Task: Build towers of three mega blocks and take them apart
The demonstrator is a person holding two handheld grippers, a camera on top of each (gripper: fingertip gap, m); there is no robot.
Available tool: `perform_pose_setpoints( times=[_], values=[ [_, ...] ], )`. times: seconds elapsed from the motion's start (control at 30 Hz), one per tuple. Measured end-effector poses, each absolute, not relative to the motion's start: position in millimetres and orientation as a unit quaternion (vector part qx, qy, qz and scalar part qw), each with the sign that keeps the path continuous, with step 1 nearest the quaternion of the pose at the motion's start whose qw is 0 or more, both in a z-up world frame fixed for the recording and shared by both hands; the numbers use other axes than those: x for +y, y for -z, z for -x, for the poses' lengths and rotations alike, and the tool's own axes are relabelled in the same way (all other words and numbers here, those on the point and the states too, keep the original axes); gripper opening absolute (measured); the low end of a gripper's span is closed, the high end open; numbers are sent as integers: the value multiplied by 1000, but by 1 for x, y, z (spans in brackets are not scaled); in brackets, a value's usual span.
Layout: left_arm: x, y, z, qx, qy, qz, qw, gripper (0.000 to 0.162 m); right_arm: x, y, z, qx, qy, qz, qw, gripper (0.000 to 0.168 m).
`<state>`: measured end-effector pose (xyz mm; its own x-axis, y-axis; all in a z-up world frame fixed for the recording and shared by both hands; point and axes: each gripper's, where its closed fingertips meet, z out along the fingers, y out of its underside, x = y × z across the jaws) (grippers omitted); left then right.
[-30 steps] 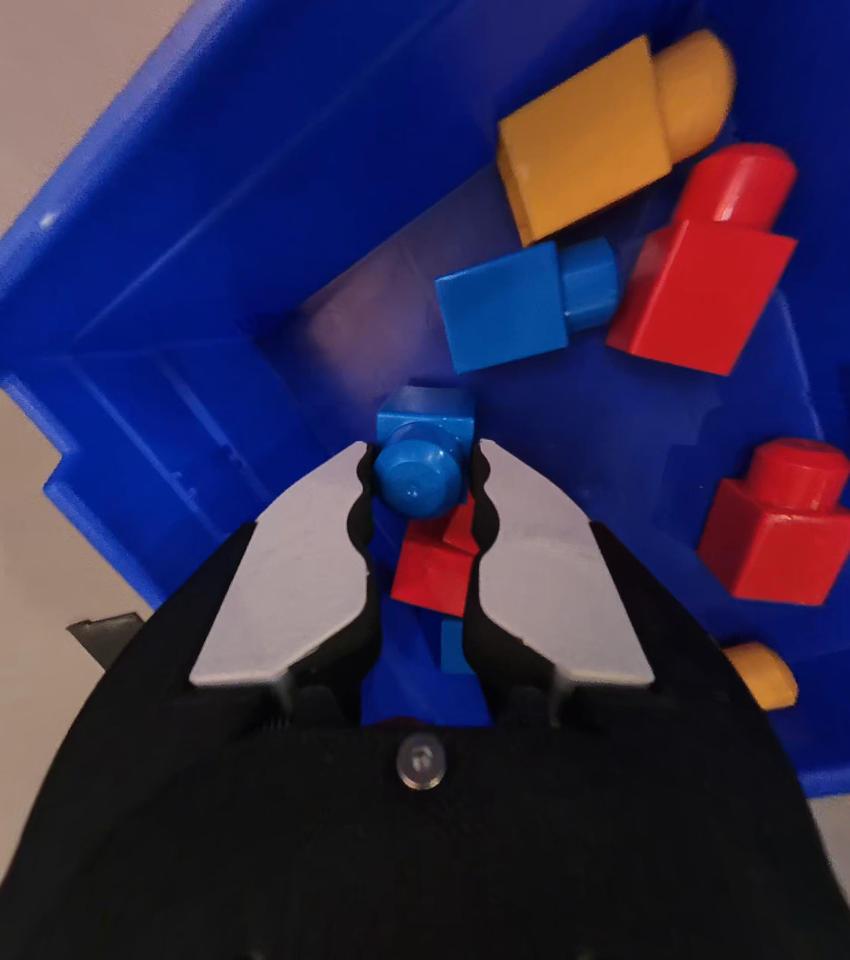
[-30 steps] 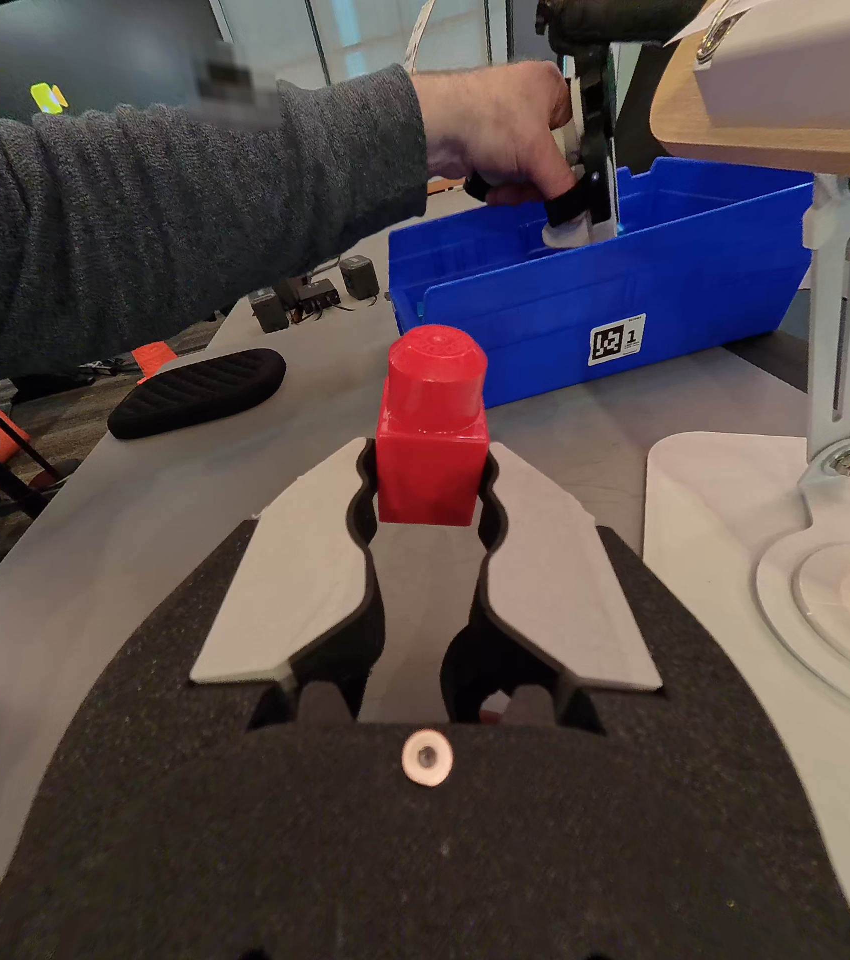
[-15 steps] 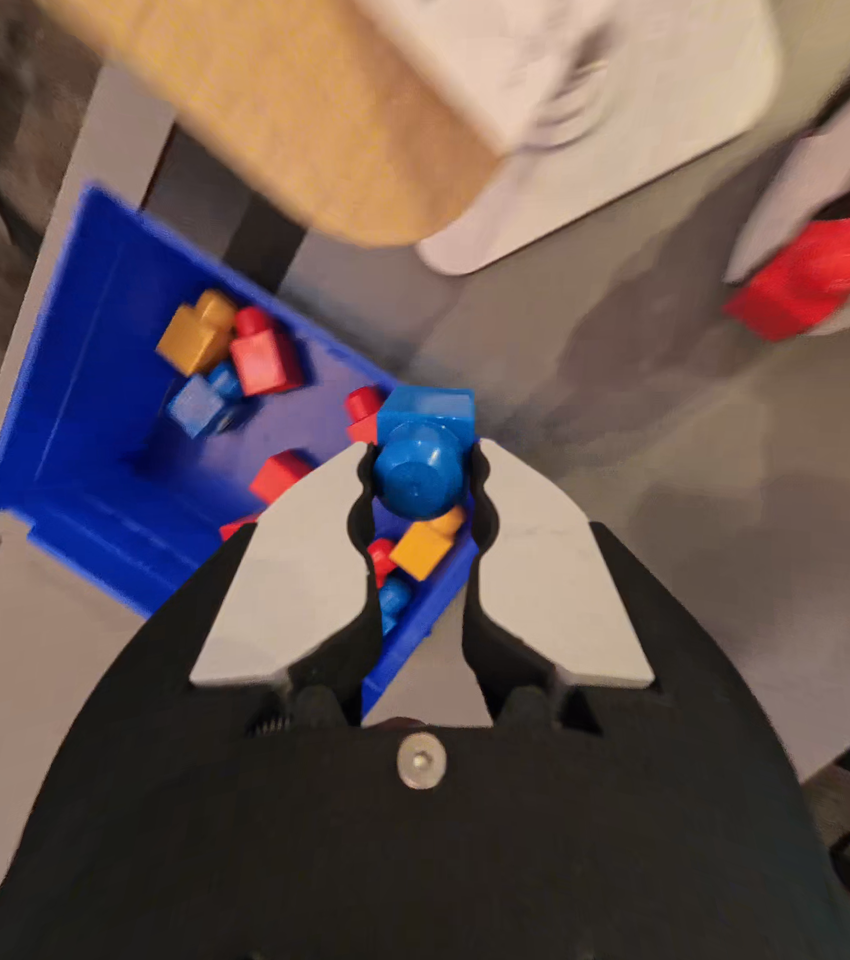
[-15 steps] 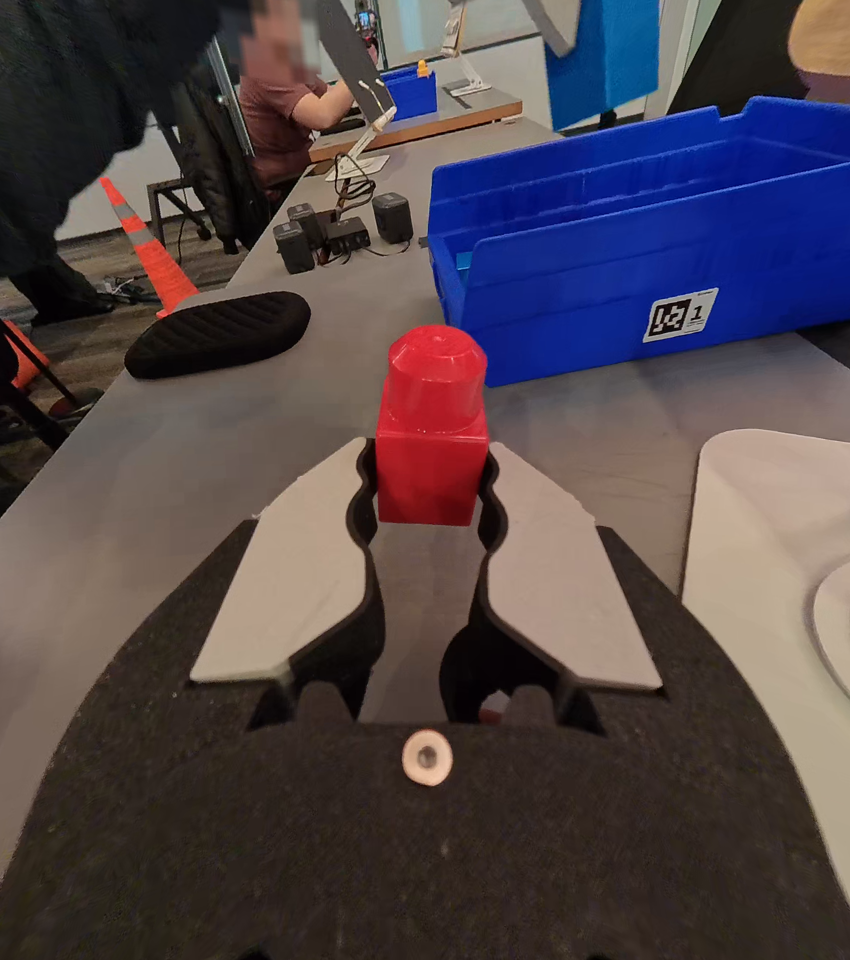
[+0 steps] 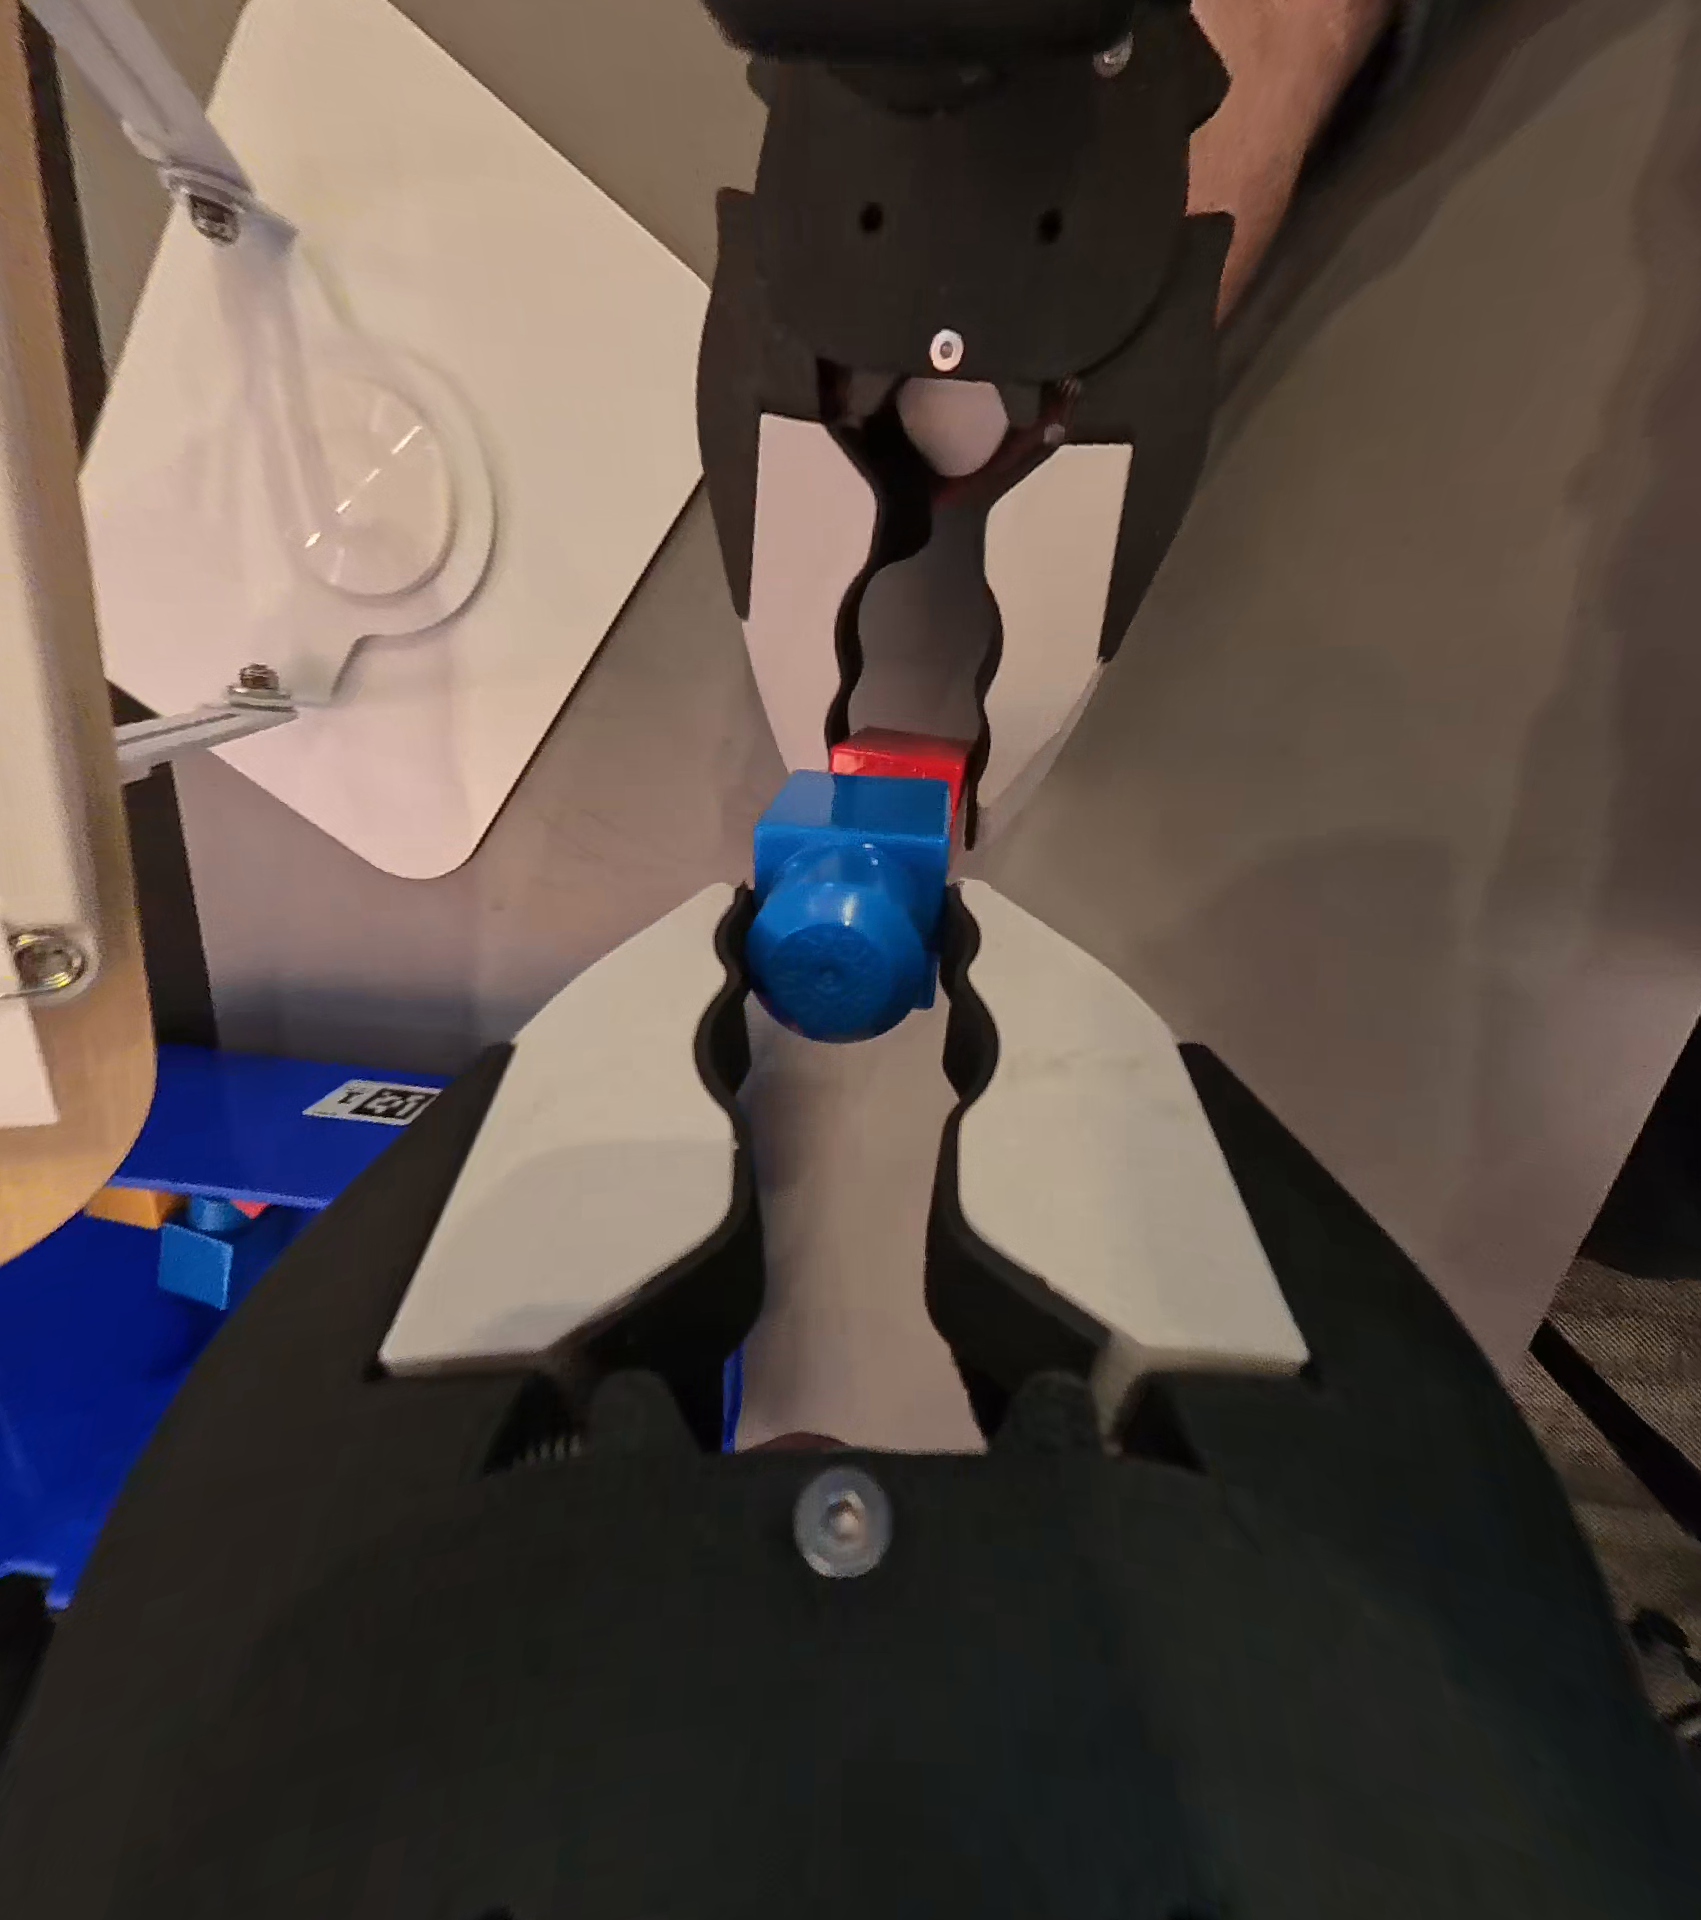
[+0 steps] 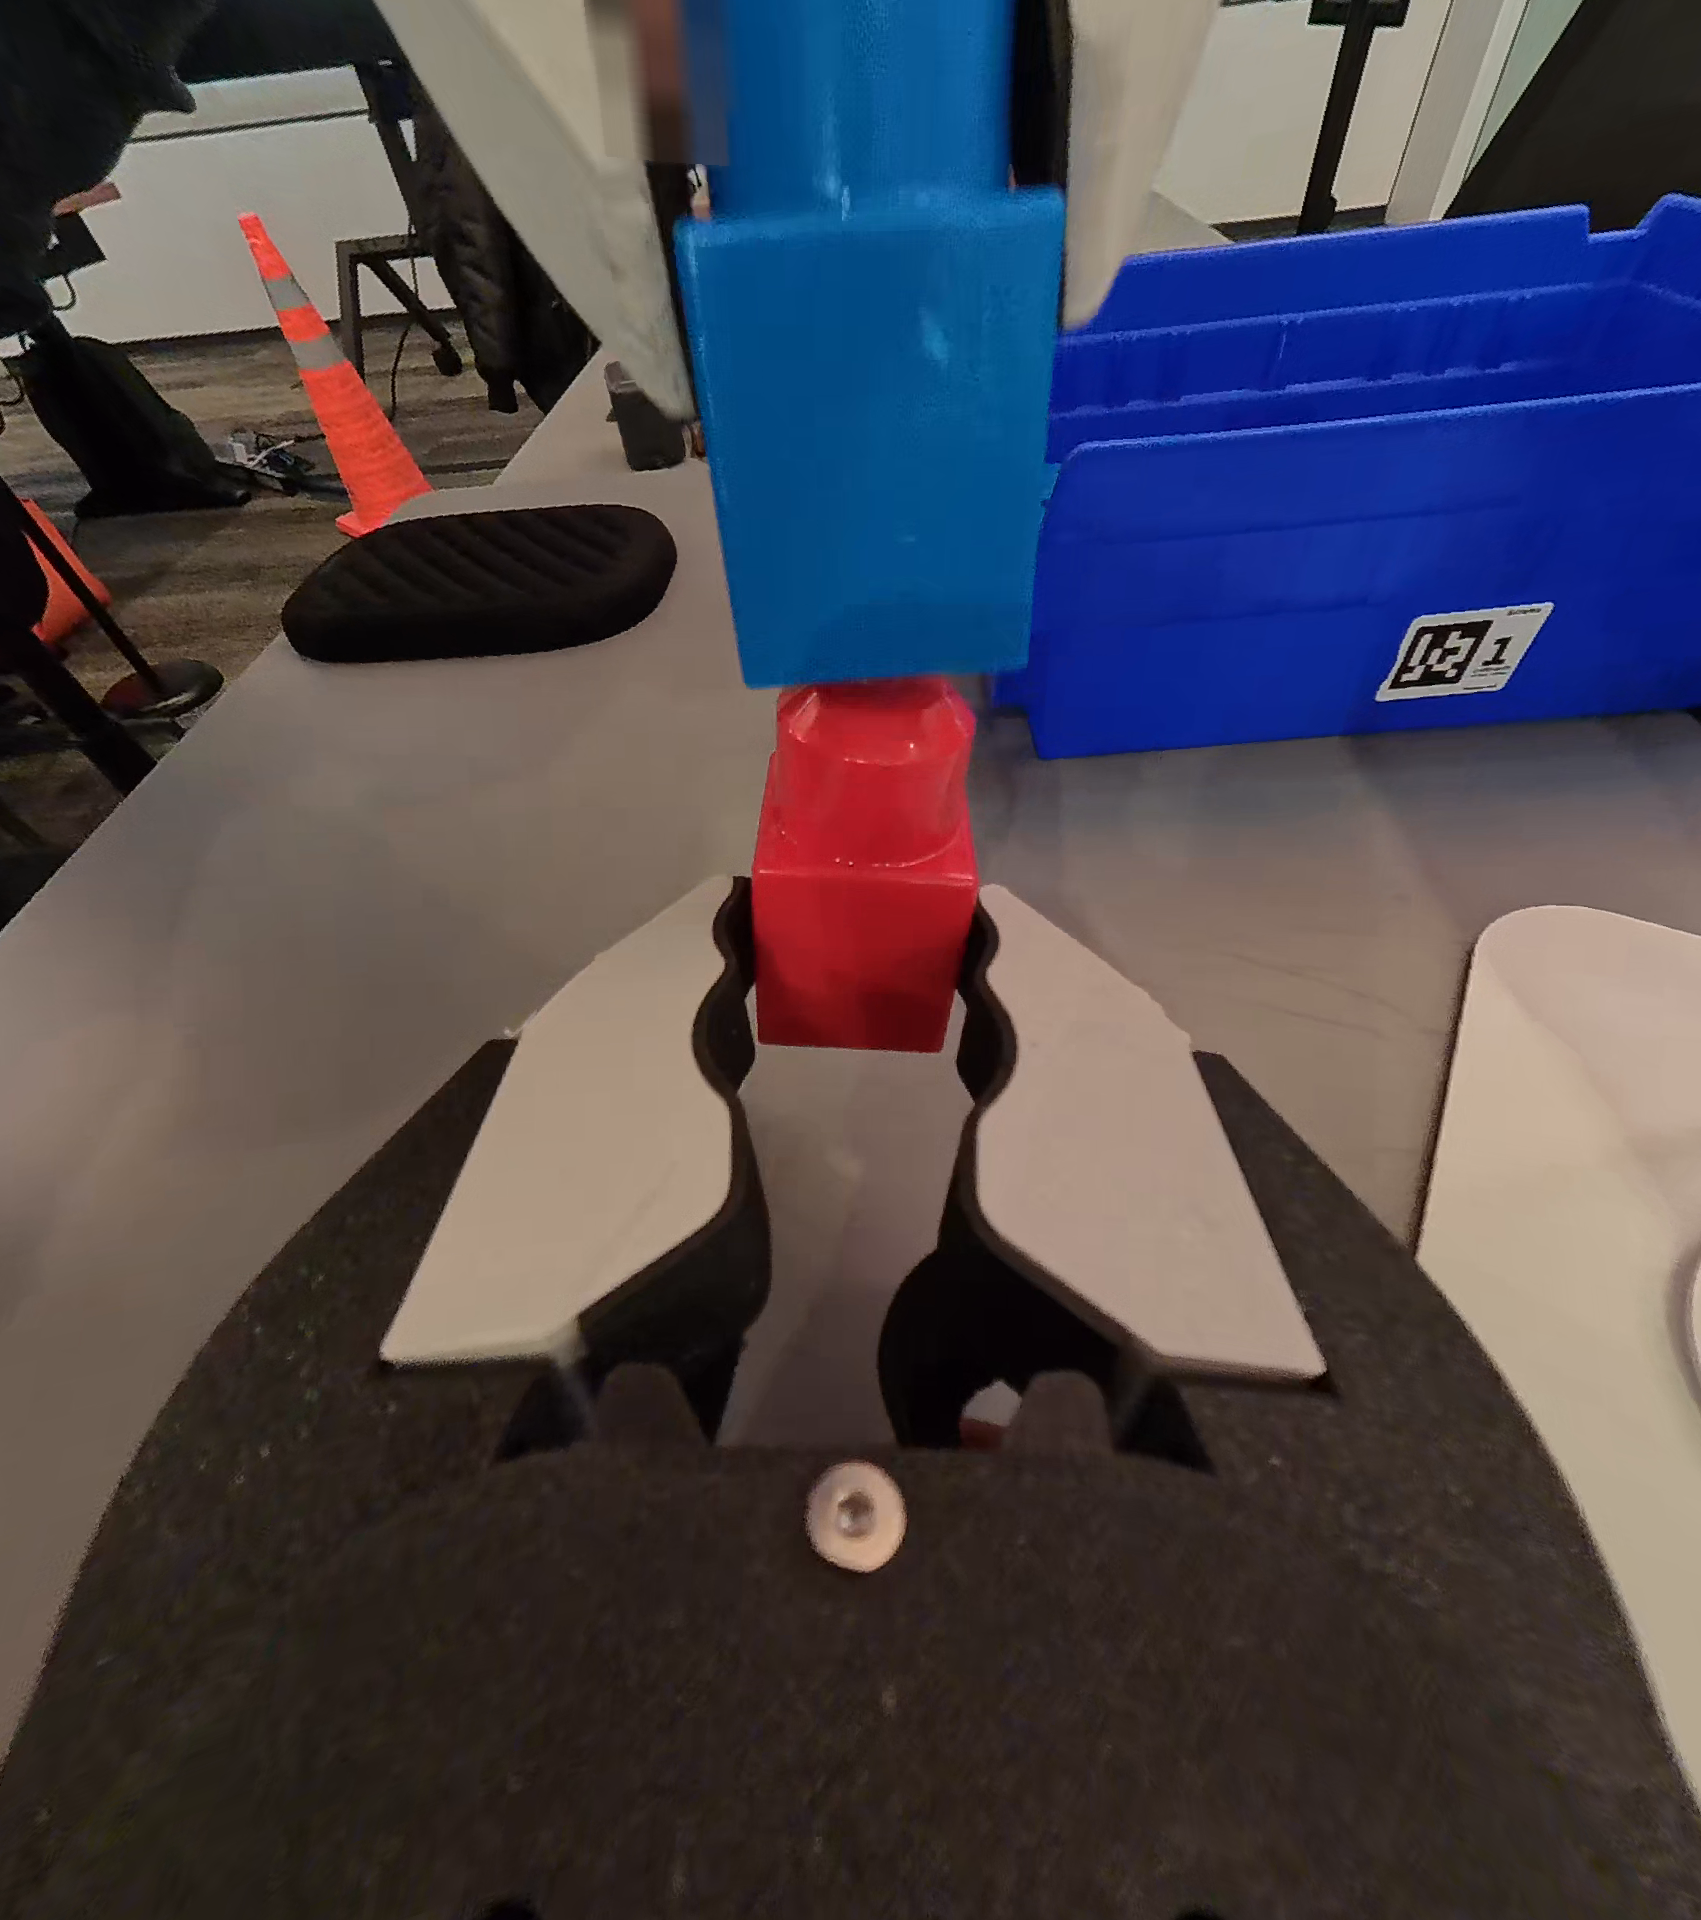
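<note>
My left gripper is shut on a blue block, held by its round stud and pointing down. My right gripper is shut on a red block that stands upright on the grey table. In the right wrist view the blue block hangs right over the red block's stud, its base at the stud's top. In the left wrist view the red block shows just beyond the blue one, between the right gripper's fingers.
A blue bin with several loose blocks stands behind the blocks; it also shows in the left wrist view. A white stand base lies to the side, a wooden board above it. A black pad lies at the back left. The left gripper's tips are roughly 8 cm from the right gripper's.
My left gripper lifted the blue block out of the bin and carried it over to the red block. My right gripper stayed shut on the red block on the table.
</note>
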<state>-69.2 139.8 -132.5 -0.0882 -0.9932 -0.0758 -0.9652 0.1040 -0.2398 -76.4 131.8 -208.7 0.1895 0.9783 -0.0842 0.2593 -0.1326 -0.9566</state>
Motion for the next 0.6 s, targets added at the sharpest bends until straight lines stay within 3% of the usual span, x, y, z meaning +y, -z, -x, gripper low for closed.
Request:
perform_pose_setpoints(
  times=[0.6],
  values=[
    [133,156,69,746,85,657,65,33,128,210,77,-502,-393,626,449,36]
  ],
)
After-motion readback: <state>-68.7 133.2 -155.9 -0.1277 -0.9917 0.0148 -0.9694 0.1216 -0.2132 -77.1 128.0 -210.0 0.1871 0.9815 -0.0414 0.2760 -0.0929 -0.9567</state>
